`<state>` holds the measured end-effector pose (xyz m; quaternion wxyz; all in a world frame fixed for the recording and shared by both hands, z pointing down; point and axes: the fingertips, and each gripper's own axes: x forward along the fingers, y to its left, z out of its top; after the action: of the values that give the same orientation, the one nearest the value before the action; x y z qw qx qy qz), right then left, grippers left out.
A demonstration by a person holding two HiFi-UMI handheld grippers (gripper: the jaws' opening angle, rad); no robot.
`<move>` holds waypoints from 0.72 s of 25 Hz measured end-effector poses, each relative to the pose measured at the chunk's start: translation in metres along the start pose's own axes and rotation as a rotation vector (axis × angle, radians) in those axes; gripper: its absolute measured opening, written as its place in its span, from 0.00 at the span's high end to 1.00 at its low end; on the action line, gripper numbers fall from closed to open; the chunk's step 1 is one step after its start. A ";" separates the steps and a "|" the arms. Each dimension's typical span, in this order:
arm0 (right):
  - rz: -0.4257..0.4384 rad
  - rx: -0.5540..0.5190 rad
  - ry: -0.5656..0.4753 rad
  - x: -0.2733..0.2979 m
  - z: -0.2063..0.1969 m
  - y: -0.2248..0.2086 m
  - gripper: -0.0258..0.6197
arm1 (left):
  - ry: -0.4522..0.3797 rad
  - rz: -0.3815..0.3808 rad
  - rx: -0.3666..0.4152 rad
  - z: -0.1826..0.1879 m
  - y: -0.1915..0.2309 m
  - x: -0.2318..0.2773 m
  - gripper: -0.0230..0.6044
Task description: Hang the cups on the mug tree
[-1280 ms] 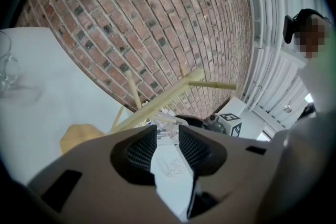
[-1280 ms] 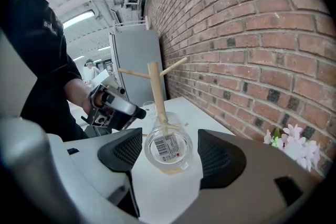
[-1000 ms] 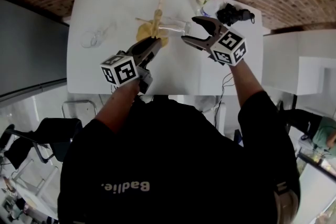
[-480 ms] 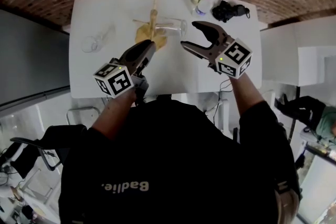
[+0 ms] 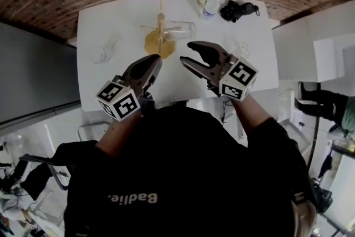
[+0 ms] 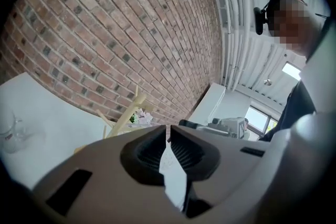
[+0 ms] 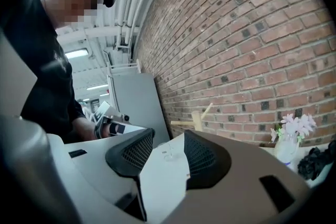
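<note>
Two clear cups, by my reading, are not yet hung. One lies at the left of the tabletop, well apart from the mug tree; this left cup looks to be on its side, long axis slanting toward the far right. The right cup is too faint to read. A third, the hung cup, sits level on a peg, long axis across the view, sticking out right of the trunk; I cannot tell which end is its mouth.

My left tool has just been closing and is down to a slit, empty. My right tool has also just been closing, stands about half apart, and holds nothing. Both hover near the tabletop's front edge, away from all the cups.

Risks: if I reach for the lying cup with the left tool this narrow, I would shove it and set it rolling. Smooth glass could slide out of the pads. Bumping the tree, loaded on one side, could tip it or shake off the hung cup.
</note>
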<state>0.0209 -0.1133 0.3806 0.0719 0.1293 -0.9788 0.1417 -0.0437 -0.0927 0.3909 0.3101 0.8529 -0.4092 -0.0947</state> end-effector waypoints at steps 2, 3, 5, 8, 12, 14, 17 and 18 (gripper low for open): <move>-0.011 0.028 -0.027 0.000 0.003 0.007 0.67 | 0.007 -0.007 0.036 0.002 -0.006 -0.005 0.92; -0.016 0.038 -0.036 0.000 0.004 0.010 0.69 | 0.010 -0.011 0.057 0.003 -0.009 -0.007 0.93; -0.022 0.057 -0.050 0.001 0.005 0.016 0.73 | 0.020 -0.024 0.097 0.005 -0.015 -0.010 0.93; -0.031 0.068 -0.060 0.003 0.005 0.026 0.78 | 0.029 -0.047 0.135 0.009 -0.022 -0.013 0.95; -0.055 0.069 -0.090 0.003 0.007 0.036 0.87 | 0.033 -0.077 0.177 0.014 -0.033 -0.019 0.96; -0.074 0.060 -0.100 0.001 0.008 0.039 0.88 | 0.040 -0.088 0.185 0.014 -0.037 -0.021 0.96; -0.101 0.051 -0.102 -0.005 0.007 0.044 0.90 | 0.042 -0.099 0.187 0.015 -0.043 -0.024 0.96; -0.106 0.046 -0.099 -0.006 0.006 0.046 0.90 | 0.042 -0.102 0.190 0.015 -0.045 -0.026 0.96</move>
<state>0.0133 -0.0715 0.3623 0.0277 0.1895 -0.9694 0.1536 -0.0377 -0.0588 0.3494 0.2311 0.8999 -0.3659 -0.0534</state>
